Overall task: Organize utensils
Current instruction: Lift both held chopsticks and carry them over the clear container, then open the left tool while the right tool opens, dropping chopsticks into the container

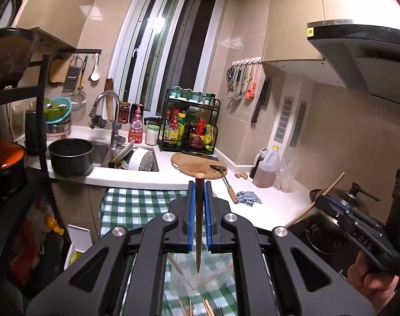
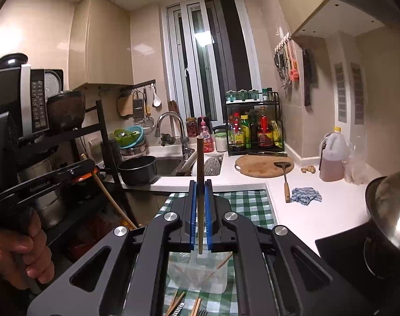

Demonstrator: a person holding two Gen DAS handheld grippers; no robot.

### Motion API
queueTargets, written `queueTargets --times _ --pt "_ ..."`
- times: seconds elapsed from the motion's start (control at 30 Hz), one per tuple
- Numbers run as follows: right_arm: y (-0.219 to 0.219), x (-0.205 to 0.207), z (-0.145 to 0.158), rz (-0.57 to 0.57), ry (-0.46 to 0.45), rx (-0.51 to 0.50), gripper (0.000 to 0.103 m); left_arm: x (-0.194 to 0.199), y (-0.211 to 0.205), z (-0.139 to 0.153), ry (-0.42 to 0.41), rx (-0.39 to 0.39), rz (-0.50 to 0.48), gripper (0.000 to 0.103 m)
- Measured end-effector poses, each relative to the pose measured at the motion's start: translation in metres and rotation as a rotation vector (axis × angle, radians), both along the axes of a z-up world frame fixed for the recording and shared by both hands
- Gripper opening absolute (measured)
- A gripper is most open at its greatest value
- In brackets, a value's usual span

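White table [image 2: 300,210] runs along the tiled kitchen wall and turns a corner, with a green-checked cloth [image 2: 250,202] spread over the nearer part. Set into the table is a sink [image 2: 171,163] with a black pot [image 2: 138,169] at its left edge and a tap [image 2: 173,121] behind. Right of the sink stands a black rack of sauce bottles [image 2: 254,129], and in front of it lies a round wooden board [image 2: 263,164] with a spatula [image 2: 284,173] resting partly on it. A blue rag [image 2: 305,196] lies near the spatula's handle.

On the checked cloth, below both cameras, sits a clear plastic container [image 2: 200,276] with a few chopsticks leaning inside; more chopsticks and a fork lie on the cloth just in front of it.

Left tongs [image 1: 199,192] are pressed together on a dark brown chopstick [image 1: 198,223], held upright above the container. Right tongs [image 2: 200,192] likewise pinch a chopstick [image 2: 200,197], dark at the top and paler toward its lower tip, upright over the same container.
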State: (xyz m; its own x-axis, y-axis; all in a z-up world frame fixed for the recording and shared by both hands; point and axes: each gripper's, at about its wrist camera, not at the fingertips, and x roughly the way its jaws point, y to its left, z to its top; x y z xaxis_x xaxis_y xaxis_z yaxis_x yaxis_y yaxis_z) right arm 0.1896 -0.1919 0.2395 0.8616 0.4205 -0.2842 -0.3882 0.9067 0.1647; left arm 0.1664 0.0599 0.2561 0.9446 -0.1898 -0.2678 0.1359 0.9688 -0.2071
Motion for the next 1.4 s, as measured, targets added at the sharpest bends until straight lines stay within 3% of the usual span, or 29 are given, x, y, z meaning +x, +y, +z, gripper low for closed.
queueTargets --times 0.27,0.47,0.67,0.77,0.8,0.87,1.27,1.4 --pt "0.025 0.042 -0.046 0.003 0.092 -0.062 0.006 0.05 -0.011 -0.045 0.091 0.029 -0.006 0.006" --pt "0.035 0.056 -0.073 0.013 0.142 -0.117 0.006 0.061 -0.013 -0.083 0.13 0.022 -0.025 0.007" --pt "0.038 0.062 -0.098 0.028 0.19 -0.151 0.007 0.066 -0.025 -0.103 0.156 0.069 -0.048 0.007" --pt "0.037 0.063 -0.107 0.001 0.221 -0.151 0.014 0.062 -0.023 -0.105 0.16 0.062 -0.05 0.017" --pt "0.037 0.062 -0.108 -0.001 0.226 -0.152 0.023 0.06 -0.022 -0.104 0.156 0.062 -0.047 0.023" --pt "0.037 0.056 -0.107 -0.018 0.22 -0.166 0.038 0.054 -0.02 -0.099 0.137 0.059 -0.042 0.025" --pt "0.025 0.007 -0.08 -0.093 0.1 -0.189 0.038 0.001 -0.019 -0.087 0.023 0.051 -0.01 0.026" --pt "0.018 -0.021 -0.074 -0.114 0.054 -0.178 0.038 -0.019 -0.019 -0.094 0.021 0.061 -0.004 0.026"
